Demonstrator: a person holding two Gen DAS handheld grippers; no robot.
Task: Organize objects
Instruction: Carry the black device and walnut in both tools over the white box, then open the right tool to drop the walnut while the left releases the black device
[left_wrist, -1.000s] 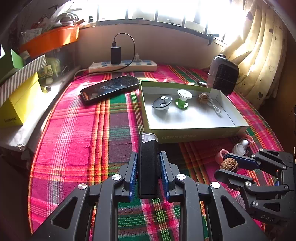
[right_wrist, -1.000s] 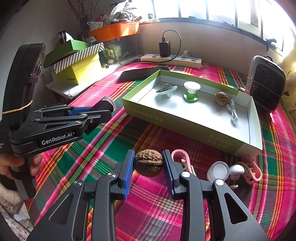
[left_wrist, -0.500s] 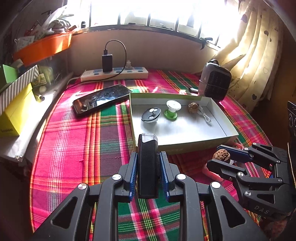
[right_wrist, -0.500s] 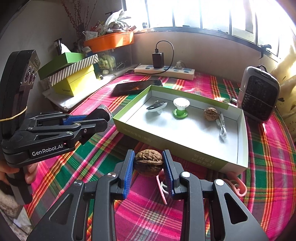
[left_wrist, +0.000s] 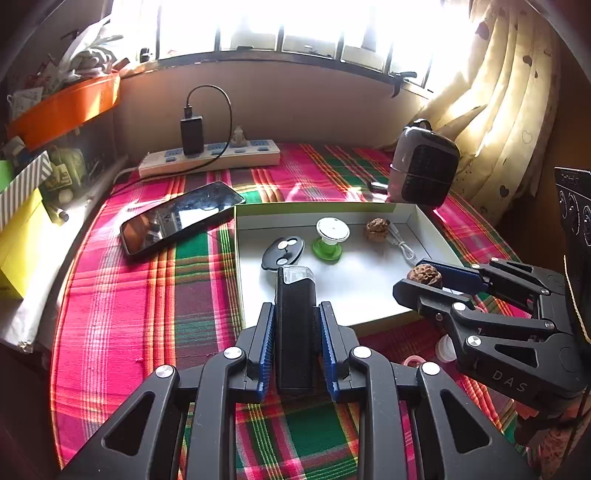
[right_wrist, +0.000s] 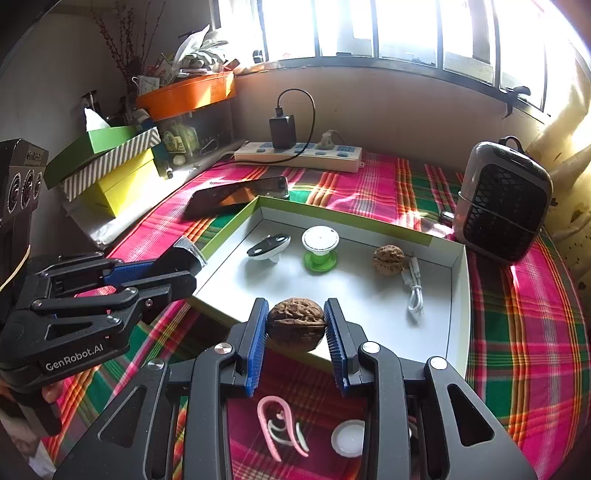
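A walnut (right_wrist: 295, 324) was clenched in the right tongs (right_wrist: 295, 334) at lower centre, above the box (right_wrist: 460, 306) rim, presumably for dropping inside. A black flashlight (left_wrist: 295, 325) was gripped upright in the left tongs (left_wrist: 295, 345), seemingly box-bound too.

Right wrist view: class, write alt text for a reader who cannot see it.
The right gripper clamps a walnut above the near edge of an open box on a plaid tablecloth. Inside lie a second walnut, a white cable and a green-based spool.

The box's (right_wrist: 458, 295) near floor lies bare; second walnut (right_wrist: 388, 260), cable (right_wrist: 415, 291) and spool (right_wrist: 319, 247) crowd its back.
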